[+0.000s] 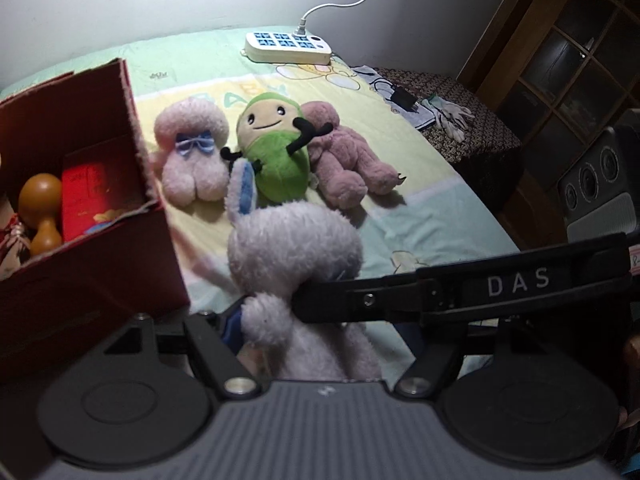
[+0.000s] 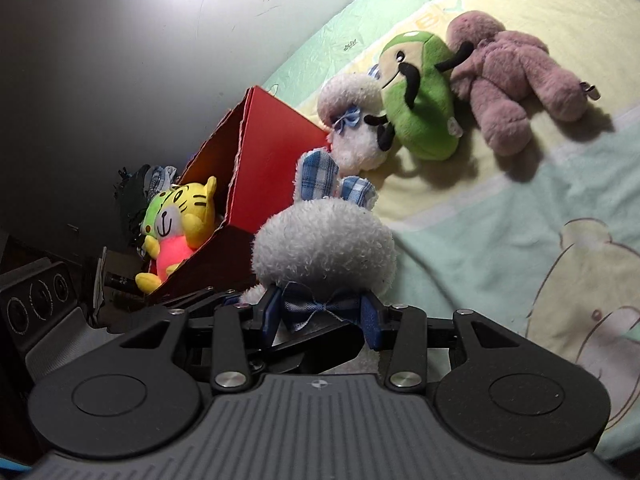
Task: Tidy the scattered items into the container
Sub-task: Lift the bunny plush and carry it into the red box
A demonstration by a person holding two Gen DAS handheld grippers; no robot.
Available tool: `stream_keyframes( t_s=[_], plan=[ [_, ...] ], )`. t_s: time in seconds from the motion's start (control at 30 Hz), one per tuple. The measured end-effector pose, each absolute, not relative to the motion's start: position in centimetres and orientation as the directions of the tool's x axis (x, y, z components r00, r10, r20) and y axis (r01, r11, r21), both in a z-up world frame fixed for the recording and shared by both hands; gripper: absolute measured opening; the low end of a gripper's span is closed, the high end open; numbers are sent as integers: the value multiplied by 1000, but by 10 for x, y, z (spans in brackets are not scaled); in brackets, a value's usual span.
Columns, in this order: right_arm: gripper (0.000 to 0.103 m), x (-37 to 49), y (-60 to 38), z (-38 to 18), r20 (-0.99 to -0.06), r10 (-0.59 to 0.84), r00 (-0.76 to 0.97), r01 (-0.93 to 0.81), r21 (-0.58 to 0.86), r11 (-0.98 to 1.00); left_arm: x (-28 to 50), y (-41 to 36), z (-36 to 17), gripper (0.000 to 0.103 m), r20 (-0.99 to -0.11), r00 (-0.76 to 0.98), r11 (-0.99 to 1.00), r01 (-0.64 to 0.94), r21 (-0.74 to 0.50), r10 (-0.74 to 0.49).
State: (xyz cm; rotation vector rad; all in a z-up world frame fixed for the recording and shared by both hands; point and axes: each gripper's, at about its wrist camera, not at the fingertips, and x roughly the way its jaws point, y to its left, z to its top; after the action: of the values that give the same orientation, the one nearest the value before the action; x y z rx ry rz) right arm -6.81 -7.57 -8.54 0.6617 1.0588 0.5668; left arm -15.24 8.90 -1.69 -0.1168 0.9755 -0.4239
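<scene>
A white plush bunny with blue checked ears is held above the bed by both grippers. My left gripper is shut on its body. My right gripper is shut on its neck at the blue bow, under the head. The right gripper's arm crosses the left wrist view. The red cardboard box stands just left of the bunny and holds a wooden gourd and a yellow tiger toy. A white plush, a green plush and a pink plush lie on the bed.
A white power strip with its cable lies at the far edge of the bed sheet. A patterned stool with gloves and a charger stands at right. A grey appliance is right of the bed.
</scene>
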Motion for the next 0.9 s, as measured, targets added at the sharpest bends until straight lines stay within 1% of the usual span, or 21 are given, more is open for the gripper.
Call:
stream_keyframes(
  t_s=[0.4, 0.63, 0.73, 0.9],
  plan=[
    [44, -109, -13, -77, -589, 696, 411, -126, 720, 683, -193, 142, -9, 75, -773, 477, 888, 396, -235, -418],
    [44, -114, 19, -63, -561, 723, 404, -188, 722, 666, -216, 178, 7, 76, -742, 526, 897, 374, -238, -416],
    [44, -114, 31, -54, -545, 741, 393, -229, 722, 653, -225, 191, 15, 78, -722, 555, 902, 357, -242, -414],
    [44, -108, 49, -39, -520, 767, 375, -296, 717, 631, -236, 209, 31, 78, -689, 618, 922, 318, -220, -378]
  ],
)
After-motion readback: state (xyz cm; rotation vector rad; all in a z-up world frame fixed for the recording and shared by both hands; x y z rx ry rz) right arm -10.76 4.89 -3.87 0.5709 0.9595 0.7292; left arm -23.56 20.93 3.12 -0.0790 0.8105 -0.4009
